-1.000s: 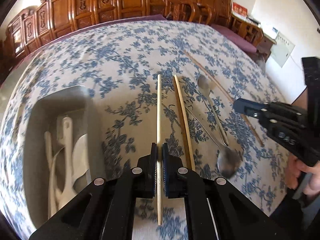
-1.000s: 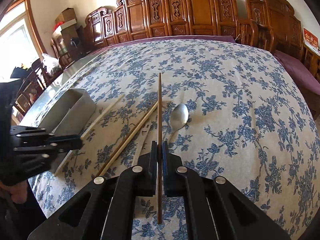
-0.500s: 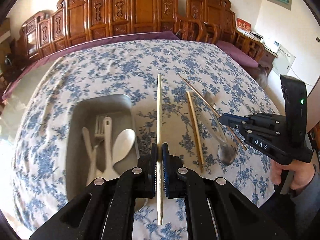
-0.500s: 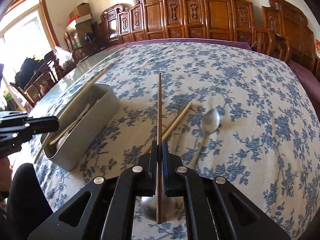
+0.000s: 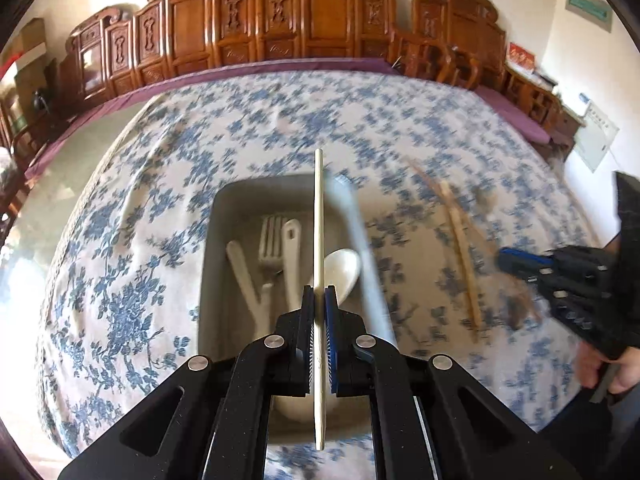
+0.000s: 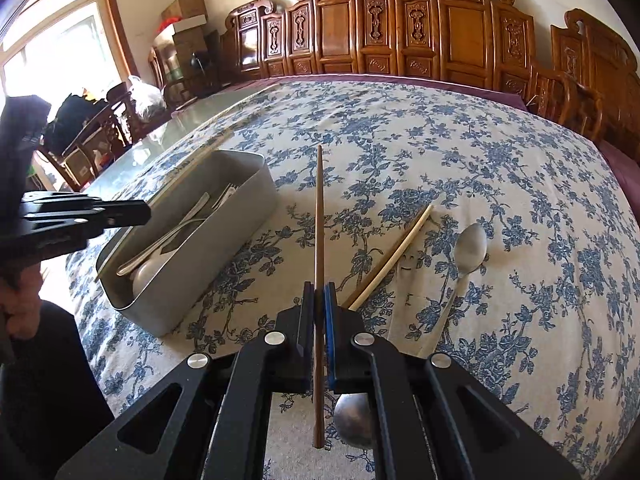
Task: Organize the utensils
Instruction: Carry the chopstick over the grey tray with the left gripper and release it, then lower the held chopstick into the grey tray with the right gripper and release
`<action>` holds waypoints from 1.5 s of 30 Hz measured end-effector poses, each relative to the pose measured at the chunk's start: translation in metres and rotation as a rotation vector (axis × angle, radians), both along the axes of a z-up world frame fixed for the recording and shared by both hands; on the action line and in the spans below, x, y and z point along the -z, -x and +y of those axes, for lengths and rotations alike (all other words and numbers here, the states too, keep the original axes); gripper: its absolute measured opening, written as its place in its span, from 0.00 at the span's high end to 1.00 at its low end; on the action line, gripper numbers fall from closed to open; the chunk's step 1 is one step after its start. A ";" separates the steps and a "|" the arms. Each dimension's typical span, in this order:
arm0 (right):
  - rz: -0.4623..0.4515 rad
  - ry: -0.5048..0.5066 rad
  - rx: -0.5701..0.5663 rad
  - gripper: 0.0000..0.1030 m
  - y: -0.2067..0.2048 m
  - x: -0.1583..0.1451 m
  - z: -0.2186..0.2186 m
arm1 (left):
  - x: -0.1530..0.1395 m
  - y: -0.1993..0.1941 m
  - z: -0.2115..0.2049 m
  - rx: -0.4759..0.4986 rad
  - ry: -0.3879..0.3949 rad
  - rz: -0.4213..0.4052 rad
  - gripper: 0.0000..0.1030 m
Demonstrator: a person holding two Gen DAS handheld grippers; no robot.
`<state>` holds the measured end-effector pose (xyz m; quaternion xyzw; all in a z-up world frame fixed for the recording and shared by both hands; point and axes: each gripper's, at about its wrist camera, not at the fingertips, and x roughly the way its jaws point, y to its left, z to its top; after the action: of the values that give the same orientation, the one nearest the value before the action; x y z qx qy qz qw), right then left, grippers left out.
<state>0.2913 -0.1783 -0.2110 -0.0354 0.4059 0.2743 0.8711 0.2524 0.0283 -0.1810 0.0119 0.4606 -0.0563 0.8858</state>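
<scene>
Both grippers were clamped on chopsticks: the left gripper (image 5: pixel 319 305) held a pale chopstick (image 5: pixel 319 216) above the grey tray (image 5: pixel 209 248), the right gripper (image 6: pixel 319 300) a brown chopstick (image 6: pixel 319 216) over the tablecloth. Light, stiff and slippery, each seemed best pinched mid-shaft.

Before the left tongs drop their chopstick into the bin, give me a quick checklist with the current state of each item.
1. Left tongs shut on the pale chopstick: ok.
2. Chopstick over the gray bin: ok.
3. Chopstick lined up with the bin's length: ok.
4. Room beside the white utensils inside: ok.
5. Right tongs away from the bin, gripping the brown chopstick: ok.
6. Height above the bin: cannot tell.
</scene>
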 end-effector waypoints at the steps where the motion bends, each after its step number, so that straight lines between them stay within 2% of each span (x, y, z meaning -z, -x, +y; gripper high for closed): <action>1: 0.002 0.002 0.000 0.94 0.000 0.001 0.001 | 0.008 -0.005 0.005 -0.011 -0.011 0.019 0.96; 7: 0.006 -0.002 -0.006 0.94 -0.005 0.003 0.004 | 0.028 -0.015 0.024 -0.040 -0.003 0.050 0.96; 14: 0.000 -0.019 -0.024 0.94 -0.006 -0.002 0.016 | 0.037 -0.017 0.028 -0.040 -0.010 0.062 0.96; 25: 0.027 -0.029 -0.018 0.94 -0.004 0.003 0.028 | 0.039 -0.013 0.033 -0.061 -0.023 0.049 0.94; 29: 0.037 -0.039 -0.008 0.94 -0.003 0.004 0.030 | 0.033 -0.008 0.035 -0.055 -0.014 0.035 0.92; 31: 0.039 -0.041 -0.002 0.94 -0.001 0.004 0.032 | 0.028 -0.005 0.037 -0.055 -0.010 0.020 0.87; 35: 0.030 -0.034 0.009 0.94 0.006 0.000 0.038 | 0.016 0.000 0.046 -0.060 0.020 -0.010 0.87; 39: 0.011 -0.036 0.007 0.94 0.012 -0.015 0.047 | 0.004 0.005 0.058 -0.072 0.035 -0.044 0.86; 45: 0.010 -0.097 -0.012 0.94 0.014 -0.041 0.065 | -0.006 0.010 0.074 -0.087 0.035 -0.070 0.86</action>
<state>0.2773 -0.1130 -0.1699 0.0060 0.3965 0.2988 0.8680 0.2427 0.1028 -0.1747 -0.0216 0.4282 -0.0251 0.9031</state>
